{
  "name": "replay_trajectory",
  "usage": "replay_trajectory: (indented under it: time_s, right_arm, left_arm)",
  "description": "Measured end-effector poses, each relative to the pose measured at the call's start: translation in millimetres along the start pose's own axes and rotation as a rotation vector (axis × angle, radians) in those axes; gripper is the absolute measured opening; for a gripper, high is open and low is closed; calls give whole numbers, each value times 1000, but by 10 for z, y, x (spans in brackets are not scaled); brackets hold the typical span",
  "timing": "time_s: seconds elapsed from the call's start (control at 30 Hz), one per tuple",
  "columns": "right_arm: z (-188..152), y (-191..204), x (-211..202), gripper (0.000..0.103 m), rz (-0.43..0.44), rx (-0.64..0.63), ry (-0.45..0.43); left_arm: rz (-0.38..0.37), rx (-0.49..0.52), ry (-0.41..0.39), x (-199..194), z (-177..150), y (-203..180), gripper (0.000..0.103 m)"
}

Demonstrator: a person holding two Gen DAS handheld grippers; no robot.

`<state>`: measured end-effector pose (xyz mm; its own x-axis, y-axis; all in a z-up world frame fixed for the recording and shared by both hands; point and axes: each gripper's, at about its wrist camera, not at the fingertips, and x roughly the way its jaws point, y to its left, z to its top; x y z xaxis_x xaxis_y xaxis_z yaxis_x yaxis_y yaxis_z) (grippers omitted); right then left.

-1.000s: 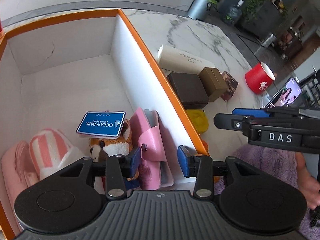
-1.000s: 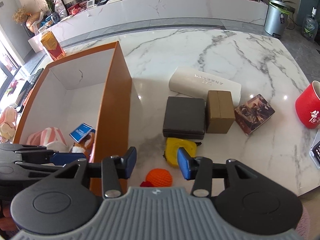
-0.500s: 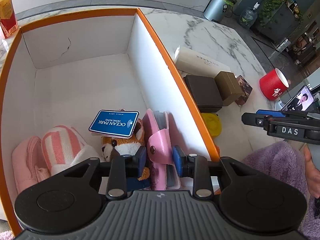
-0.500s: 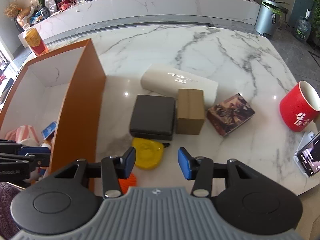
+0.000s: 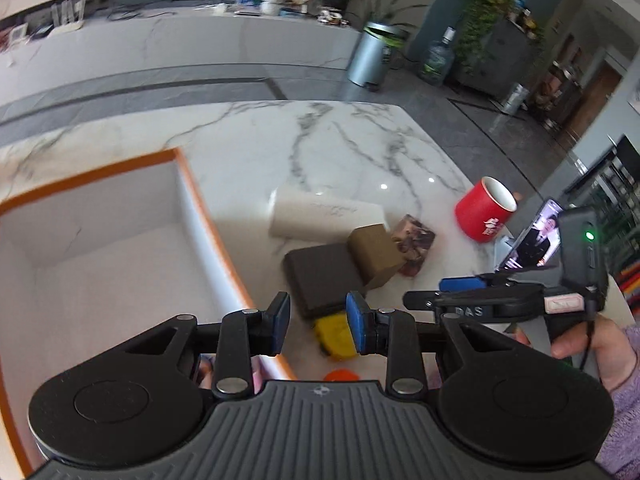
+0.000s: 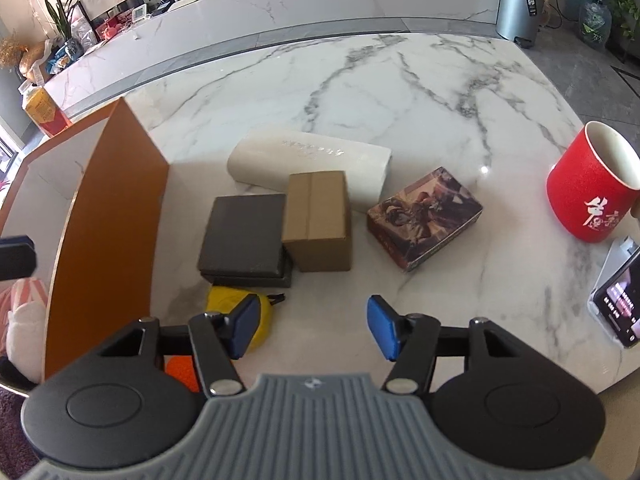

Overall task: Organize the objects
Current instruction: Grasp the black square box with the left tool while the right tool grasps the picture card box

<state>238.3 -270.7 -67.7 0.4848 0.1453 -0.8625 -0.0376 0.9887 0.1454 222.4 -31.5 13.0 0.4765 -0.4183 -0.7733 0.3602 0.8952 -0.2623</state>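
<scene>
While half a second ago the left gripper [image 5: 318, 322] looked down into the orange-rimmed box [image 5: 208, 216], it now tilts up and out over the marble table [image 6: 360, 92], jaws apart and holding nothing, which suggests its part inside the box is done. The right gripper [image 6: 312, 326] has spread its jaws much wider than before and hangs empty above the loose things outside the box, probably readying a pickup. Nearest it lie the yellow object [image 6: 224, 296], partly behind its left finger, and the orange ball [image 6: 178, 368] beside the box wall. Only the right view shows the dark flat box [image 6: 244, 236], cardboard box [image 6: 316, 220] and printed box [image 6: 426, 216] sharply; the left view is motion-blurred but shows the right gripper from the side.
</scene>
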Motion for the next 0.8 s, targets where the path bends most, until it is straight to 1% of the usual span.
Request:
replay_trajectory:
  time_s: [0.1,0.2,0.27,0.37,0.43,0.53,0.67,0.73,0.8]
  right_arm:
    - [119,-242,58,62,-35,102,5]
    - [239,-485,124,64,-68,231,-12]
    - [313,-627,203,73,-105,328,-26]
    - [395,-748,369,81,-164,434,-33]
    - [445,-797,490,84,-190,486,-27]
    - [494,-811,622,90,-200,528,-28]
    - [562,-777,765,90,-208,524,-25]
    - [579,-761,827,90,-217,516,-19]
    - [588,-760,883,90,-226,504,-17]
  left_arm:
    - [8,32,21,227,142,-162,36]
    - [-4,46,41,495,246,-257,36]
    - [10,53,53,668,312,-307,36]
    - [31,39,78,911,391,-321,36]
    - [44,21,99,1055,420,-315,36]
    - [67,0,121,1217,429,-294,39]
    - [99,0,150,1365,411,-252,43]
    - [112,-1,167,1407,410,-226,56]
    - [133,-14,182,1445,411,-195,63]
